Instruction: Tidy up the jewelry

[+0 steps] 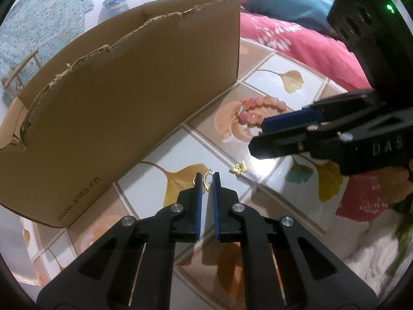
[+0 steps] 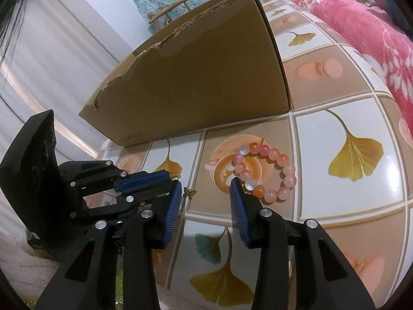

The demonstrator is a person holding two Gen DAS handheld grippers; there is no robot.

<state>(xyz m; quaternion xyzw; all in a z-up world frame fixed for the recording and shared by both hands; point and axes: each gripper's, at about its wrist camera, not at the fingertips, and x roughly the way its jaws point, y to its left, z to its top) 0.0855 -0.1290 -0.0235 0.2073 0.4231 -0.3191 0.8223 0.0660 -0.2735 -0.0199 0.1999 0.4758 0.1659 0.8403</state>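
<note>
Gold earring (image 1: 206, 179) on the tablecloth (image 1: 271, 77), near the cardboard box (image 1: 129, 103), lies between the nearly closed left gripper (image 1: 207, 179) tips; so thin a piece may slip free. Right gripper (image 2: 205, 191), half open and empty, hovers beside the bead bracelet (image 2: 268, 173) and butterfly charm (image 2: 189, 193).

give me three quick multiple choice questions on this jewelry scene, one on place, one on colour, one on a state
1. Where does the bead bracelet lie?
A. in the cardboard box
B. on the patterned table
C. on the pink blanket

2. What colour is the small butterfly charm?
A. gold
B. black
C. blue

3. How does the right gripper stand?
A. clamped on the bracelet
B. open, holding nothing
C. out of sight

Answers: B, it rests on the table in front of the box; A, it glints gold; B, a clear gap shows between its pads.
</note>
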